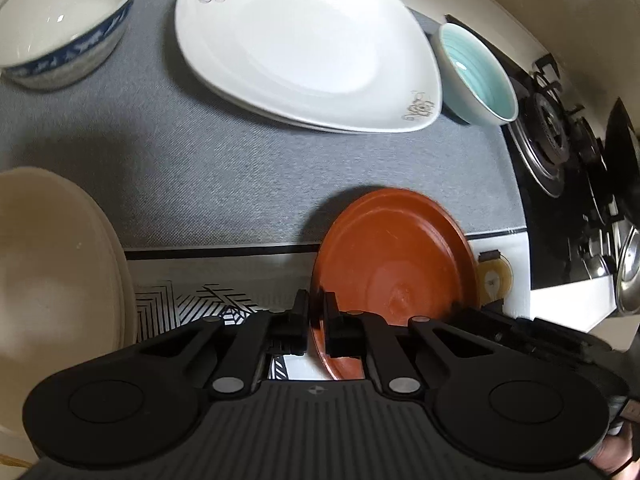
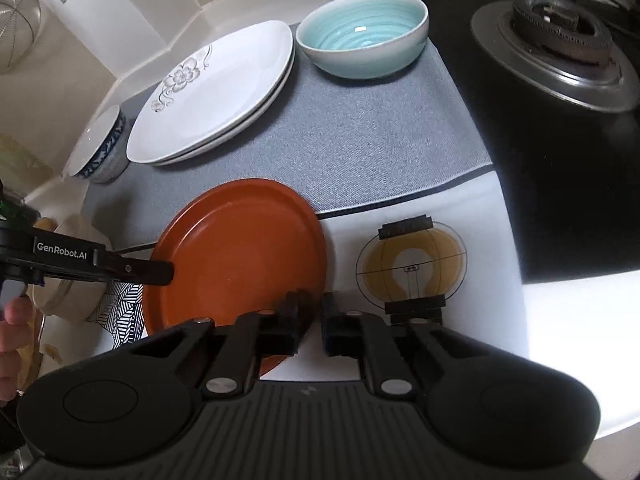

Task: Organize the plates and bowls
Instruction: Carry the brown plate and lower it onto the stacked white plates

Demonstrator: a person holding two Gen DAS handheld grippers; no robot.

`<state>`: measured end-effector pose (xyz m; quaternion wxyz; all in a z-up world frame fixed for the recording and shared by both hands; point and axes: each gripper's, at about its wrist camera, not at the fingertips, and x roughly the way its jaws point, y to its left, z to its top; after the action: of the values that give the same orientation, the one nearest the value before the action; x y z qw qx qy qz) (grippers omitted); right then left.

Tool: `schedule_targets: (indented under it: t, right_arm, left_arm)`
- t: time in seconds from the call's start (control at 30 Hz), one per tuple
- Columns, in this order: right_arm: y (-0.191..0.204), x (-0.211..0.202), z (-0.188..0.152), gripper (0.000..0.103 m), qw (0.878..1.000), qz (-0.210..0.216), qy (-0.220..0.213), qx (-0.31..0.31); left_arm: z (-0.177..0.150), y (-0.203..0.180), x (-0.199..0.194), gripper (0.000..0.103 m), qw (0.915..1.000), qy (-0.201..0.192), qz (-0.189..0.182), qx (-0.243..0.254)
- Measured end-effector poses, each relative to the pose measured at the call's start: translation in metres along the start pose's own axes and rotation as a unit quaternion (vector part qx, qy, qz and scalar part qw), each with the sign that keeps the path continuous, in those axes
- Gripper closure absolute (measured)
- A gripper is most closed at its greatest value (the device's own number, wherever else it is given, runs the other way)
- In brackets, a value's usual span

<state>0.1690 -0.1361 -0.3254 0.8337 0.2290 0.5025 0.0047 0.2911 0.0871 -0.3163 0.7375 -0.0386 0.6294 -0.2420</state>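
**dishguy:** closest thing to the lens is the left gripper. Its jaws are pinched nearly together on the near rim of the orange plate, so it has that plate edge-on. The plate runs forward and to the right of those fingers, and it looks tipped up off the mat, not flat.

**kt_umi:** and the right gripper?

**dishguy:** sits at the same plate's near-right edge. One finger overlaps the rim, the other is just off it over the white mat. There's a small gap between them, and I can't tell if anything is actually clamped. So the left one is the one holding on.

**kt_umi:** where would it go?

**dishguy:** my guess is the stack of white floral plates, straight ahead and a bit left of the right gripper, with bare grey mat between. Nothing blocks that line.

**kt_umi:** other stuff?

**dishguy:** going by size: cream dish hard left of the left gripper, stove burner far right, teal bowl just right of the stack, blue-patterned bowl to its left. The teal bowl is the one to watch, I'd say.
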Motion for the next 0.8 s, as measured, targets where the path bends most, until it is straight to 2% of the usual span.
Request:
schedule_targets:
  t: [0.2,0.47,0.53,0.67,0.8]
  right_arm:
    - [-0.001,-0.011,0.005,0.095,1.000,0.004,-0.014,0.003]
    - [0.001,-0.036,0.013,0.094,1.000,0.012,-0.026,0.013]
    - [0.002,-0.044,0.015,0.095,0.999,0.013,-0.034,0.021]
    - [0.001,-0.066,0.023,0.095,0.997,0.022,-0.069,0.038]
    - [0.011,-0.085,0.036,0.095,0.995,0.033,-0.094,0.029]
  left_arm:
    - [0.000,-0.012,-0.012,0.096,1.0000,-0.003,0.001,0.009]
    - [-0.002,-0.036,-0.046,0.096,0.9986,-0.035,0.012,0.039]
    - [-0.001,-0.037,-0.055,0.096,0.9988,-0.035,0.003,0.034]
    - [0.003,-0.034,-0.079,0.096,0.9980,-0.046,-0.043,0.008]
    - [0.006,-0.042,-0.102,0.096,0.9961,-0.075,-0.044,0.015]
